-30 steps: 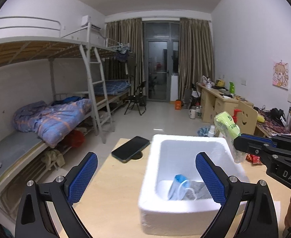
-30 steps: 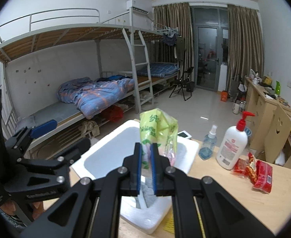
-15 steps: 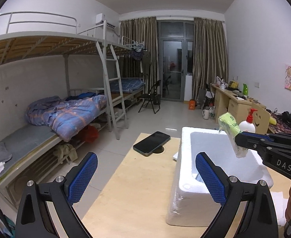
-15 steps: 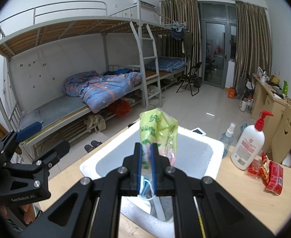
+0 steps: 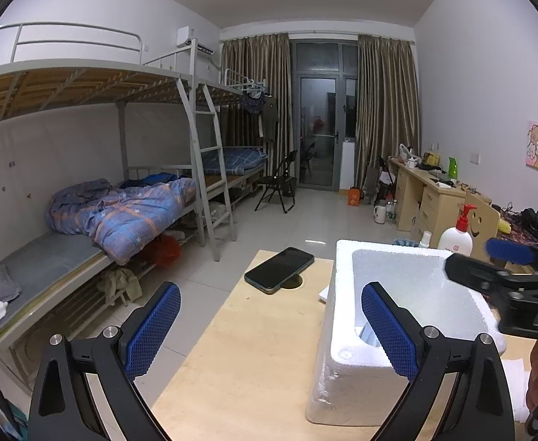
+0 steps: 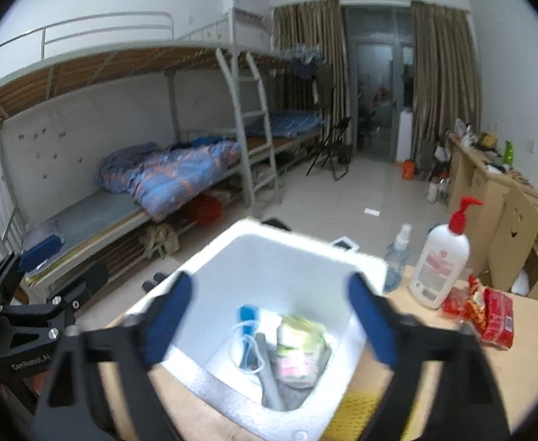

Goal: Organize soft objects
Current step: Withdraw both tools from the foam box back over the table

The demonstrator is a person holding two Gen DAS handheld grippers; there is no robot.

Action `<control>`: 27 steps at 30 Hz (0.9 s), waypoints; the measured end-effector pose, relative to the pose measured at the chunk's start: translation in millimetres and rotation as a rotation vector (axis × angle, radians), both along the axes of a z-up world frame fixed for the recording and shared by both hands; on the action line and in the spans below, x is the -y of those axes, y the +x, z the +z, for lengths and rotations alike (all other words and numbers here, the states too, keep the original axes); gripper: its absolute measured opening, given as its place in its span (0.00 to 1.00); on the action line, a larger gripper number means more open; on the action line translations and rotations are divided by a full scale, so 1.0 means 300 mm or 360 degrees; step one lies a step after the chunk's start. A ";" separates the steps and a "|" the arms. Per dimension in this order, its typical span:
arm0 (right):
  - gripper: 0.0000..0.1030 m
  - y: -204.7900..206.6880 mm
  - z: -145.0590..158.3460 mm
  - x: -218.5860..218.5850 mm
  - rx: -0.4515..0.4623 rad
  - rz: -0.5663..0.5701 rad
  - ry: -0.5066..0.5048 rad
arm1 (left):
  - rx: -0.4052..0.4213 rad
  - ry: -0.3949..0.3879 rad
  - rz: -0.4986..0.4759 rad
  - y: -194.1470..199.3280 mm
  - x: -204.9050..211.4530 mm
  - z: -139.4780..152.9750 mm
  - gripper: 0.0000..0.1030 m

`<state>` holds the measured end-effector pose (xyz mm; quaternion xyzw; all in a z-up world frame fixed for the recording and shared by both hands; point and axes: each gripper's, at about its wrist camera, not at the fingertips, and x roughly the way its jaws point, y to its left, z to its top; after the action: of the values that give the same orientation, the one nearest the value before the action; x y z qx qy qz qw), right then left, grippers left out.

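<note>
Inside foam box (image 6: 357,268), tissue pkt (image 6: 300,349), mask (image 6: 248,334)

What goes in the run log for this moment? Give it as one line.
right gripper: open, jaws just opened, empty | green soft packet: inside white foam box | left gripper: open, empty

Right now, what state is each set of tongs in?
Left tongs: open, holding nothing.
Right tongs: just opened, empty; the green packet lies in the foam box.
</note>
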<state>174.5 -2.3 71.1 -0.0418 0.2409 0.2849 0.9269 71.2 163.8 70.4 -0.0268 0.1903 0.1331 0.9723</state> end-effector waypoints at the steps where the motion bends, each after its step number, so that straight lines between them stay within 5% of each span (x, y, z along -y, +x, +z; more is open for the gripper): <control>1: 0.97 -0.003 0.003 0.006 0.0014 -0.0008 0.0004 | -0.0003 0.0002 -0.0003 0.000 0.002 -0.002 0.96; 7: 1.00 -0.002 -0.007 0.001 -0.0003 -0.0035 -0.0080 | 0.0000 0.0001 -0.0009 0.005 0.009 0.004 0.96; 27: 1.00 -0.107 0.041 0.142 0.0047 -0.0140 0.0005 | 0.0026 -0.0010 -0.0184 -0.040 0.145 0.039 0.96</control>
<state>142.4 -44.8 83.3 -0.0339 0.2282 0.2436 0.9420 59.3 120.3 81.9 -0.0199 0.1839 0.0757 0.9798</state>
